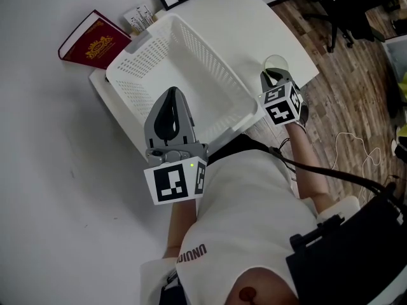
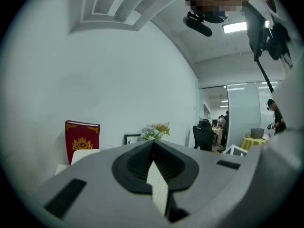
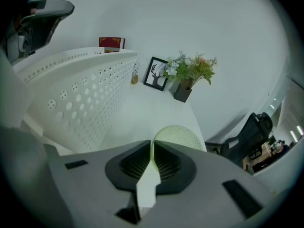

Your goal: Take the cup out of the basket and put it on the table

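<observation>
The cup [image 1: 275, 63] is a clear, pale green glass with a dimpled base [image 3: 178, 136]. My right gripper [image 1: 273, 77] is shut on its rim and holds it just over the white table [image 1: 251, 24], to the right of the white perforated basket [image 1: 166, 46]. In the right gripper view the rim runs as a thin edge between the closed jaws of that gripper [image 3: 152, 151]. My left gripper [image 1: 170, 110] hovers over the basket's near left corner, its jaws shut with nothing in them; the left gripper view shows the same gripper [image 2: 153, 148] pointing level at the wall.
A red book [image 1: 94, 40] leans beside the basket at the back left. A framed picture [image 3: 156, 73] and a small vase of flowers [image 3: 189, 71] stand at the table's far end. The table edge [image 1: 305, 65] lies just right of the cup, with an office chair [image 1: 346, 5] beyond.
</observation>
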### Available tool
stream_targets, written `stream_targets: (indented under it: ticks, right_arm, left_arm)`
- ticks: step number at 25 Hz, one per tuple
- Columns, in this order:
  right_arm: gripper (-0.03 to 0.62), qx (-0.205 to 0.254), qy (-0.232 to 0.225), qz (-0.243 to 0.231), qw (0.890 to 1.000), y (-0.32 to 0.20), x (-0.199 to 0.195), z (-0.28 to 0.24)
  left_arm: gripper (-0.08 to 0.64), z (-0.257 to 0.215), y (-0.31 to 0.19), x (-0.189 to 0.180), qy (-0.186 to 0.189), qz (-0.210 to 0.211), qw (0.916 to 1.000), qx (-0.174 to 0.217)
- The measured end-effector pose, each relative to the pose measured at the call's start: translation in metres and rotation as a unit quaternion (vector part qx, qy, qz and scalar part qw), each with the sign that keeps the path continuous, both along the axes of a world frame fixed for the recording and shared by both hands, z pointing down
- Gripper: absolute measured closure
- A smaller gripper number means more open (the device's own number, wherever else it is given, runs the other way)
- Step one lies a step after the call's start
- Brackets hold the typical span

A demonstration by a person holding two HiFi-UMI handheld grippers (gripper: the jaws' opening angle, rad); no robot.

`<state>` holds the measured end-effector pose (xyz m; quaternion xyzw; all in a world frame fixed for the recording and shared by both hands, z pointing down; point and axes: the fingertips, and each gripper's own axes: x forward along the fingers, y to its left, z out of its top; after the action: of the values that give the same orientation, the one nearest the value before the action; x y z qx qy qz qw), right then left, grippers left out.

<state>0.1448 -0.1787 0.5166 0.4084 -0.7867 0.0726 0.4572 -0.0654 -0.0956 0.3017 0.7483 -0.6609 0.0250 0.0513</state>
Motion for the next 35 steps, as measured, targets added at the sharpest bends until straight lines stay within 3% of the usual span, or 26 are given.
stream_targets:
  ticks: [35]
  right_arm:
    - [0.552, -0.068, -0.034, 0.005, 0.997, 0.008, 0.003, 0.035]
  left_arm:
    - [0.549, 0.002, -0.007, 0.005, -0.008, 0.009, 0.9999, -0.002]
